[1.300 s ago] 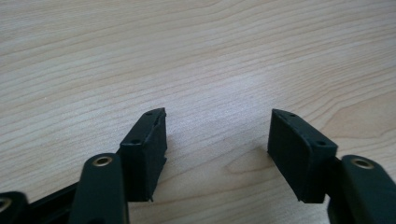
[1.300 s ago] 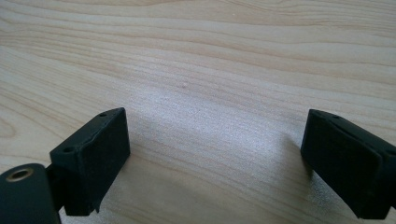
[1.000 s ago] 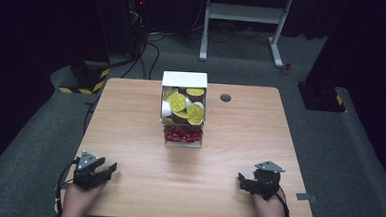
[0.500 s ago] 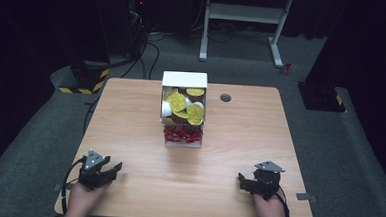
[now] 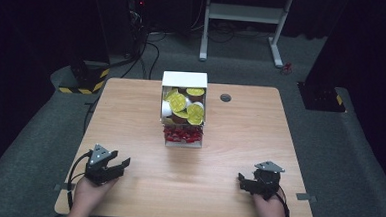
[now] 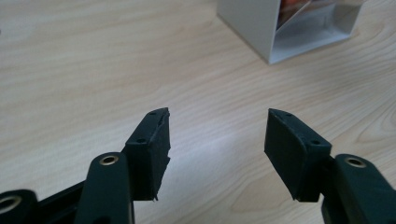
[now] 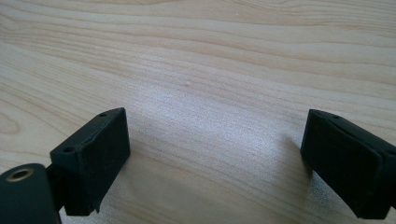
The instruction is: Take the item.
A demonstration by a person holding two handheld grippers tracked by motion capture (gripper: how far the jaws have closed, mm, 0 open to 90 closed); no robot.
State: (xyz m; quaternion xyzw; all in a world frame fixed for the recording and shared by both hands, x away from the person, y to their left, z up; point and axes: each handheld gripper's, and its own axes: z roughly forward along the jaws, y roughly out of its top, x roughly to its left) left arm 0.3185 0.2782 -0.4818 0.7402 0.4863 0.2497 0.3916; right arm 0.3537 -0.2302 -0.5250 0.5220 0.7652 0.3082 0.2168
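A white box (image 5: 184,79) stands in the middle of the wooden table (image 5: 130,115). It holds several yellow-lidded cups (image 5: 179,102), with red packets (image 5: 182,134) in its lower front part. My left gripper (image 5: 122,165) hovers over the near left of the table, its jaws open and just widened, with nothing between them. In the left gripper view the gripper (image 6: 218,114) points toward a lower corner of the box (image 6: 252,23). My right gripper (image 5: 242,180) rests near the front right edge. In the right gripper view its jaws (image 7: 215,116) stand wide open over bare wood.
A small dark round grommet (image 5: 225,97) sits in the tabletop right of the box. Beyond the table are a white metal frame (image 5: 246,13) and a yellow-black striped base (image 5: 85,78) on the grey floor. Cables trail from both grippers.
My left gripper has lifted and moved a little forward and right, toward the box. The right gripper has stayed where it was.
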